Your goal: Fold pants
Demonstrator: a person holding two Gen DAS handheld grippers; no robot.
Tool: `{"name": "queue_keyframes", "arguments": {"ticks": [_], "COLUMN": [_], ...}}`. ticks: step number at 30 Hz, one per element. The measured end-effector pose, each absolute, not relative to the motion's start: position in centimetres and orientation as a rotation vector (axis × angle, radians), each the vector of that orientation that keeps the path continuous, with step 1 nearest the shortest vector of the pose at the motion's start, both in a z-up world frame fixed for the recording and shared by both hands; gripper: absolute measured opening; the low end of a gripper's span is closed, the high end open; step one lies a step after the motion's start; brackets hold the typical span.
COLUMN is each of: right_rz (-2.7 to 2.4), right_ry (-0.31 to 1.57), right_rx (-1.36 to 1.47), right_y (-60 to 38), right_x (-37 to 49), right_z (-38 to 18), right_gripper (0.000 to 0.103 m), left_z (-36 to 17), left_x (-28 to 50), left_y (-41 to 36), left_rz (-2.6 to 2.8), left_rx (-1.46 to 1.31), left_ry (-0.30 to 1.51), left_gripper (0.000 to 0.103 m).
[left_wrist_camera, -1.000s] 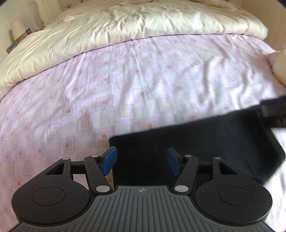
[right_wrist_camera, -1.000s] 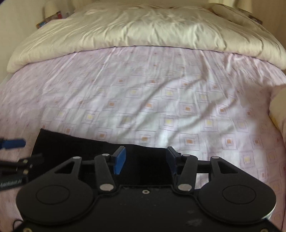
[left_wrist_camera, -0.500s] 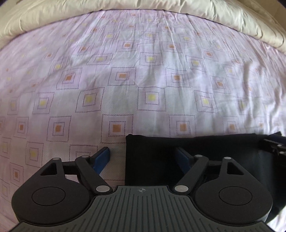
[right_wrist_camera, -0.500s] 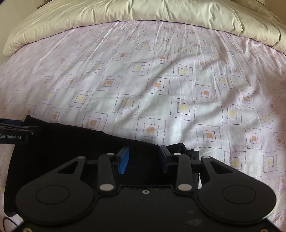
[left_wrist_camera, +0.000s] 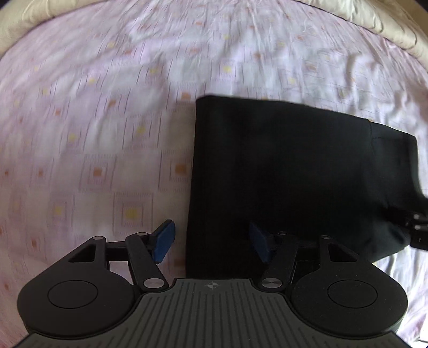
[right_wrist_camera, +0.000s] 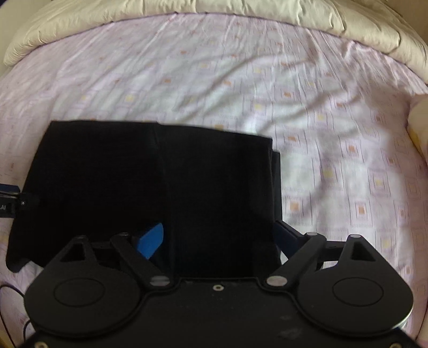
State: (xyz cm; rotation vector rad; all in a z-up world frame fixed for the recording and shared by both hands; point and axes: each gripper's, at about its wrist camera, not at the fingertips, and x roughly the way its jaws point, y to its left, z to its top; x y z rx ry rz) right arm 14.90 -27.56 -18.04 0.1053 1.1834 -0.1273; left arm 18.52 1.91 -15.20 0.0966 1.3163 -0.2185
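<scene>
A pink bedsheet [right_wrist_camera: 267, 88] with small square prints, and a cream duvet [right_wrist_camera: 240, 10] bunched beyond it.

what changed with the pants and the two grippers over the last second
More of the pants shows in both views now: a folded black slab on the sheet. The right gripper has just been opening and now stands wide astride the pants' right edge, gripping nothing. The left gripper has just been closing a little, open across the left edge. The pants, sheet and duvet stayed put.
</scene>
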Motion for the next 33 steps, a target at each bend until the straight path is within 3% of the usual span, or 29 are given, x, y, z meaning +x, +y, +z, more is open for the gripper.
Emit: {"name": "queue_keyframes", "arguments": {"ticks": [3,7,24,33], "right_rz": [-0.152,-0.17,-0.094,-0.074], "right_ry": [1.22,1.24,1.179,1.146], "right_rx": [0.222,0.36,0.202,0.43], "right_y": [-28.8,-30.2,-29.7,-32.2], "right_x": [13.8,13.2,15.9,17.3], "right_z": [-19.0,-19.8,-18.5,-21.2], "right_gripper": [0.103,0.103,0.103,0.103], "left_z": [-15.2,-15.4,-16.5,-17.0], "left_x": [18.5,18.9,21.1,21.8], "left_y": [2.4,2.4,2.4,1.3], "left_rz": [-0.185,-0.193,-0.222,-0.252], "left_rx": [0.059,0.087,0.101,0.093], "left_ry": [1.331,1.337,1.326,1.283], "left_gripper": [0.068,0.074,0.1,0.103]}}
